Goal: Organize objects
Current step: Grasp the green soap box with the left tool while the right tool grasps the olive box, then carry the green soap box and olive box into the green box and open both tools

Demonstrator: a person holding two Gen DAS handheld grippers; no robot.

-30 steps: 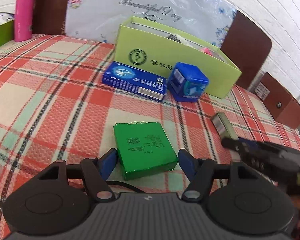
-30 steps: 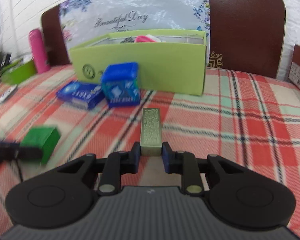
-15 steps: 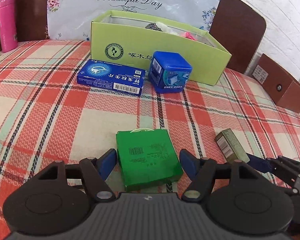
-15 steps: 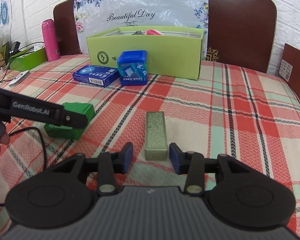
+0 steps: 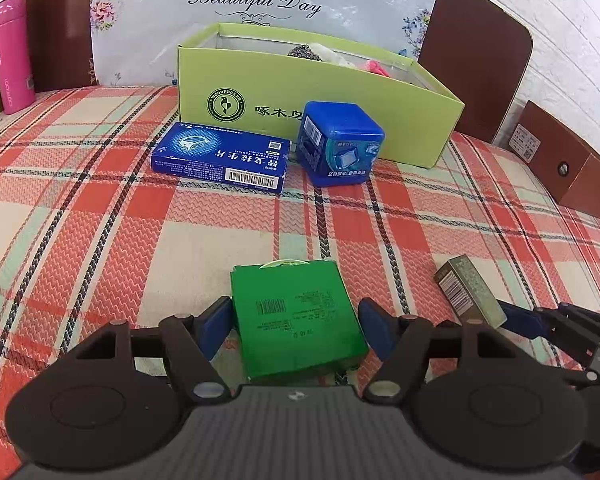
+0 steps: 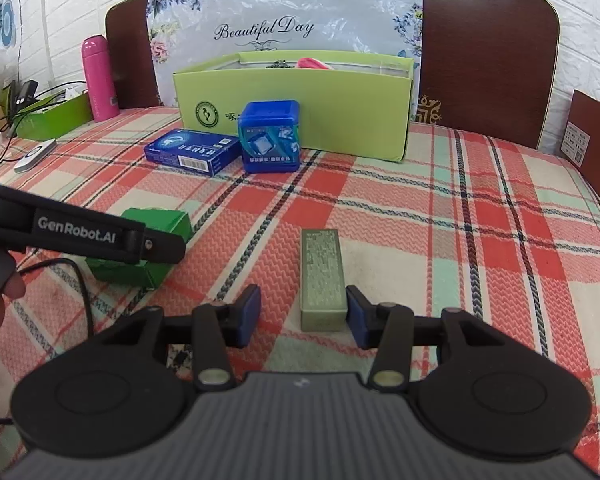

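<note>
In the left wrist view the left gripper (image 5: 296, 330) had its jaws apart, the green box (image 5: 298, 320) lying between them on the plaid cloth (image 5: 80, 232). Beyond the jaws stood the open carton (image 5: 320, 108), with pink and pale items inside.

In the right wrist view the right gripper (image 6: 302, 316) was opening its jaws; the olive box (image 6: 323, 276) lay between them, beside the right pad.

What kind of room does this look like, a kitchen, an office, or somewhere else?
Most likely a bedroom at home: the plaid sheet looks like bedding on a mattress, a brown headboard stands against a white brick wall, and a pink flask stands at the side.
</note>
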